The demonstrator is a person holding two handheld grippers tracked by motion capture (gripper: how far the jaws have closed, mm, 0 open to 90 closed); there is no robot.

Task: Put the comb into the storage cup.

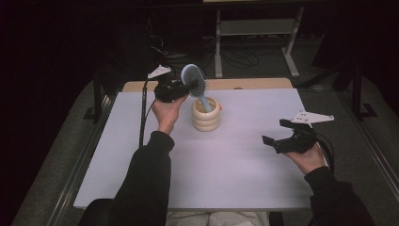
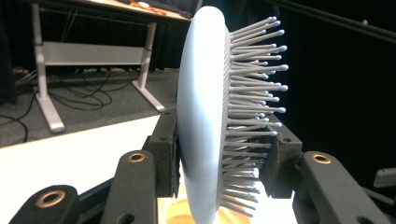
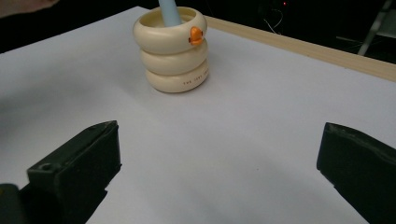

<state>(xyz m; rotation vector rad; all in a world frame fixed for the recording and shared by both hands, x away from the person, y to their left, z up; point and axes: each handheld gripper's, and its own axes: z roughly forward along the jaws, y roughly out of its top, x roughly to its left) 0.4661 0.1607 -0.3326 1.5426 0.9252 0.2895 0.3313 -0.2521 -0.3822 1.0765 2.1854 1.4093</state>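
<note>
Brush [image 1: 193, 81]: pale blue, head pinched flat-to-bristle by left gripper [image 1: 181, 88], handle tip already inside cup [image 1: 206, 114]. Cup: cream, three-ringed, upright on table [image 1: 141, 155]. Right gripper [image 1: 278, 132]: jaws spread, holding nothing, well right of cup. Handling note: lower straight along cup's axis, avoid levering the rim, release only once handle rests.

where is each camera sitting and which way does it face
High view: above the person's side, looking forward and down on the white table; both forearms, left tool and right tool show.
Left gripper view: on the left tool, looking along its jaws, clamped on the blue hairbrush.
Right gripper view: on the right tool, jaws apart, facing the cream ringed holder.
Shared: all three show the brush; the high and right views show its handle in the holder.
</note>
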